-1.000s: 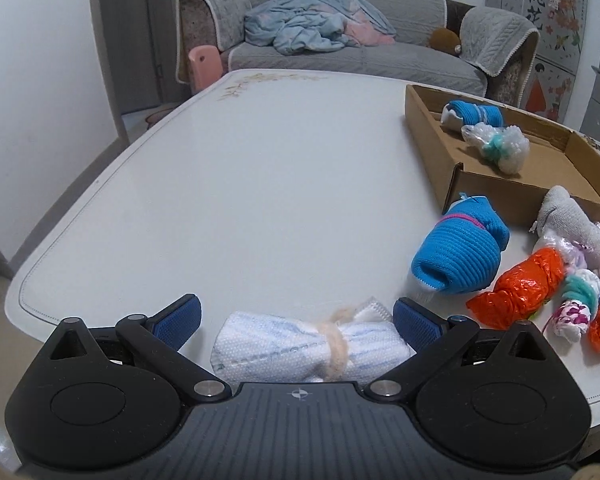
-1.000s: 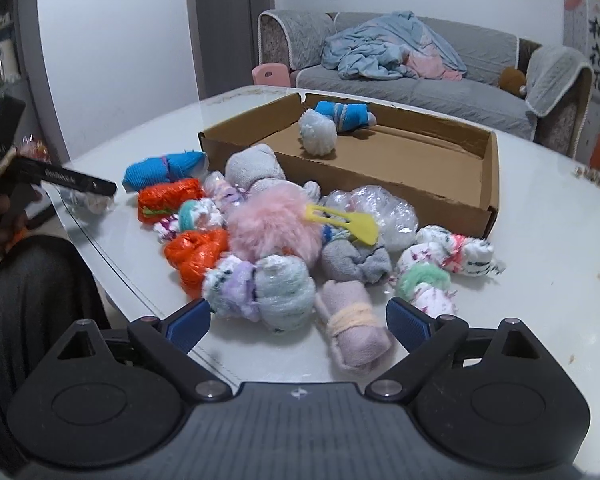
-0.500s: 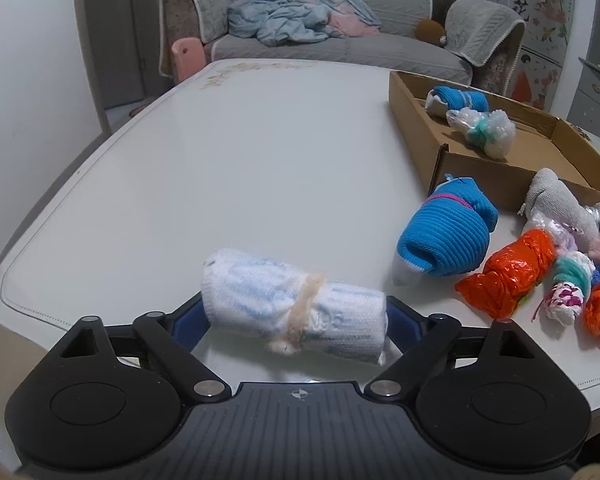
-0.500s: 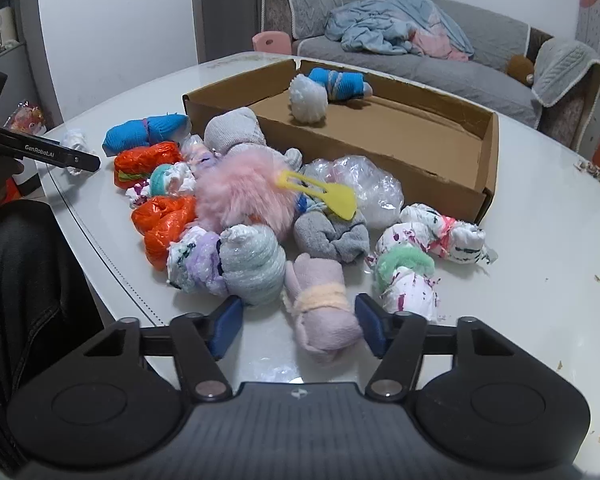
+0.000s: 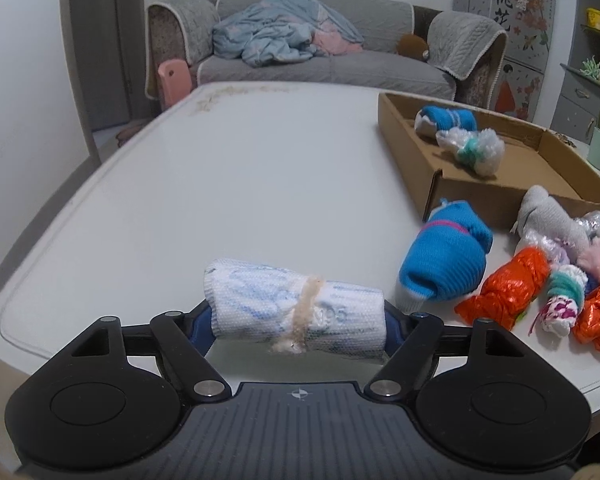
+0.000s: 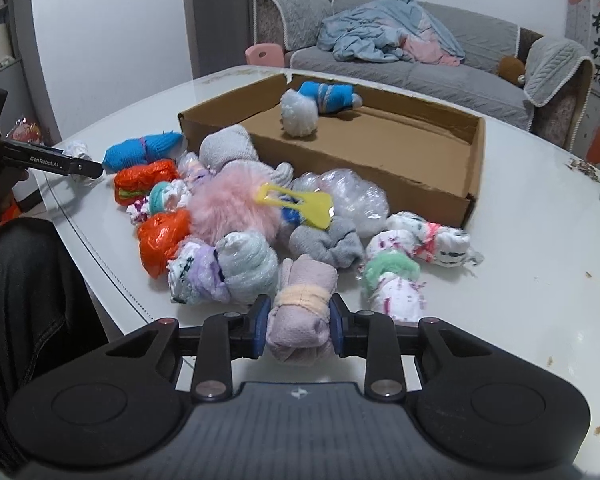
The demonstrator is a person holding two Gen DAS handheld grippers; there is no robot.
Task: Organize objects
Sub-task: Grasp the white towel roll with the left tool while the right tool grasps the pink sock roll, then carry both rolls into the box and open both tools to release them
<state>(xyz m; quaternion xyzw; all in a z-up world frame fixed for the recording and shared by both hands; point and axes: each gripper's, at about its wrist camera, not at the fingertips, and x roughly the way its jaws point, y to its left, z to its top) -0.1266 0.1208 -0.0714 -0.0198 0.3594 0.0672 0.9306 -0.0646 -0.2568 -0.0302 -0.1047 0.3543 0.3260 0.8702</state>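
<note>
The right tongs point(image 6: 299, 330) have just clamped narrow on the mauve sock roll point(image 6: 300, 318). The left tongs point(image 5: 298, 326), earlier wide, are closing on the white-blue roll point(image 5: 296, 312). Both can go to the cardboard box point(image 6: 474, 168) beyond.

Left gripper point(image 5: 298, 326) jaws closing on white-blue sock roll point(image 5: 296, 314), above table point(image 5: 220, 184).

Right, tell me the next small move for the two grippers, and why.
Probably lift the right gripper first: its pads already squeeze the mauve sock roll, and the cardboard box behind the pile holds only two bundles. The left gripper is closing on the white-and-blue sock roll, which spans its jaws end to end, so let that grip finish before raising it.
</note>
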